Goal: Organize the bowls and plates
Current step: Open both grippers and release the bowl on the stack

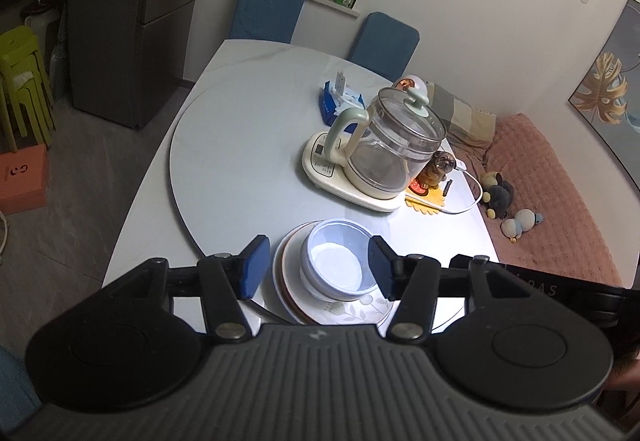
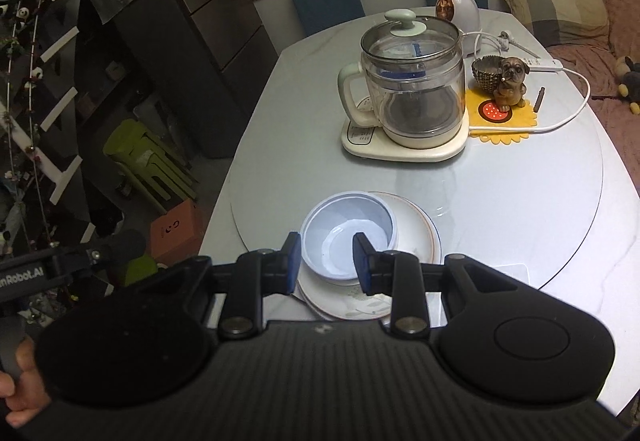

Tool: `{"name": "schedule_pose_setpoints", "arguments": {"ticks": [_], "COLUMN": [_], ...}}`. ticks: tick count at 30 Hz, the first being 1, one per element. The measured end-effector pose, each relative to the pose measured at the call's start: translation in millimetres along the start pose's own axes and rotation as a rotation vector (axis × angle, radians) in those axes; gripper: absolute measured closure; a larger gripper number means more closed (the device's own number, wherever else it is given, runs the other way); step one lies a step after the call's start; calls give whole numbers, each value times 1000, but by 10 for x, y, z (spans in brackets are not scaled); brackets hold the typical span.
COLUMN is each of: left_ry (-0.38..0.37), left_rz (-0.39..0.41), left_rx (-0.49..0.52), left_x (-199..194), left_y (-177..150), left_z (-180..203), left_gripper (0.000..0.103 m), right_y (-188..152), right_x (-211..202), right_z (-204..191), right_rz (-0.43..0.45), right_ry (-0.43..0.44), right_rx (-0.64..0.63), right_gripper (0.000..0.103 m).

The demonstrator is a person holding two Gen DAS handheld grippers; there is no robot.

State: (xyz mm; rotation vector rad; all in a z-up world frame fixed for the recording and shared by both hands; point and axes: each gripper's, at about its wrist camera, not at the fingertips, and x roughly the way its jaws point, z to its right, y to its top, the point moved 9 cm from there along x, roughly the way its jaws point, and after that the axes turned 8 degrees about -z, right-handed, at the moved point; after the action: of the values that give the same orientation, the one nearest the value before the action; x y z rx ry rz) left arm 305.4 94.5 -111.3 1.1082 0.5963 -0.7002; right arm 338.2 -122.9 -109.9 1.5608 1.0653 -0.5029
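A pale blue bowl sits on a stack of white plates near the front of the white table. My left gripper is open above the stack, its blue pads wide on either side of the bowl, holding nothing. In the right wrist view the same bowl rests on the plates. My right gripper is open just above the bowl's near rim, one pad over the inside and the other outside, not clamped.
A glass kettle on a cream base stands behind the stack. A dog figurine on a yellow mat, a white cable and a blue tissue pack lie further back. Blue chairs stand at the far edge.
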Motion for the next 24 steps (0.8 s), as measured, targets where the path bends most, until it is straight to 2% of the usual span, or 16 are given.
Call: {"name": "schedule_pose_setpoints", "arguments": {"ticks": [4, 6, 10, 11, 17, 24], "left_ry": [14, 30, 60, 68, 102, 120], "left_rz": [12, 16, 28, 31, 56, 37], "left_rx": [12, 26, 52, 57, 96, 105], "left_x": [-151, -207, -323, -340, -491, -567], "left_y": [-74, -118, -230, -254, -441, -725], "left_z": [12, 23, 40, 45, 103, 145], "left_gripper": [32, 19, 9, 8, 5, 3], "right_y": [-88, -134, -255, -285, -433, -669], "right_x": [-147, -212, -338, -359, -455, -581], "right_z": [-70, -80, -75, -65, 3, 18], "right_rz": [33, 51, 82, 87, 109, 129], "right_ry": [-14, -26, -40, -49, -94, -111], "right_rx": [-22, -31, -34, -35, -58, -69], "right_gripper": [71, 62, 19, 15, 12, 12]}}
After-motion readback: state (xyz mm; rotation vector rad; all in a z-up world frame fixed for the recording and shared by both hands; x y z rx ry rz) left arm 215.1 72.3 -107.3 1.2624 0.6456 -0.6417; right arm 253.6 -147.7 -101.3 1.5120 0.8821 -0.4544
